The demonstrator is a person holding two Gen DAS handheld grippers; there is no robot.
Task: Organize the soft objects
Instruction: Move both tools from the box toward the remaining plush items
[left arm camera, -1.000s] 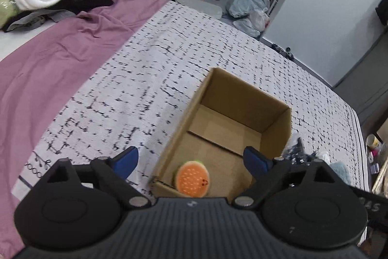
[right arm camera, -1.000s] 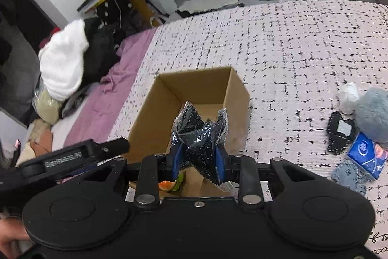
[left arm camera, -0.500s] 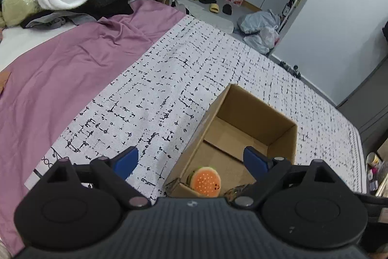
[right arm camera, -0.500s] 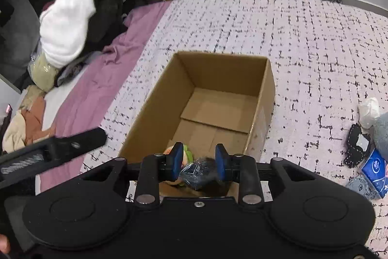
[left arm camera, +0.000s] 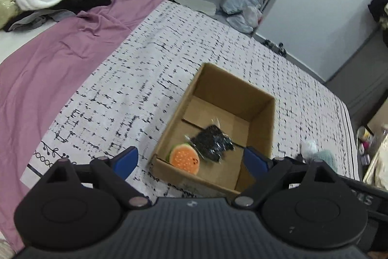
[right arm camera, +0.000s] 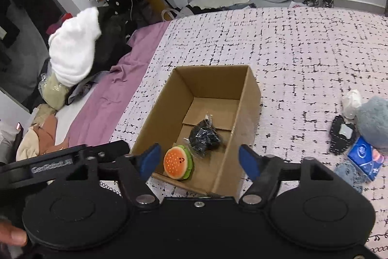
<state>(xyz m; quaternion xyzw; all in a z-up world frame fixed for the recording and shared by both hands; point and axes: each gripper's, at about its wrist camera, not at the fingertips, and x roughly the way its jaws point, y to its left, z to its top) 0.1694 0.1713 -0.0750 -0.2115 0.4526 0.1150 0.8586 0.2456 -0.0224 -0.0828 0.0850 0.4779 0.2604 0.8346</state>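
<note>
Both grippers spread, nothing held — cardboard box (right arm camera: pixel 251 98) as reference.
The black packet (right arm camera: pixel 205 136) is seen inside the box beside the burger toy (right arm camera: pixel 177 163); right gripper (right arm camera: pixel 198 160) and left gripper (left arm camera: pixel 191 159) are held above its near end.

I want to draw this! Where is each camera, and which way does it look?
Left wrist: on the left gripper, looking down past open blue fingers at the cardboard box on the bed.
Right wrist: on the right gripper, open too, facing the cardboard box; a fingertip shows bottom-left.
Both see the burger toy and black packet inside.
</note>
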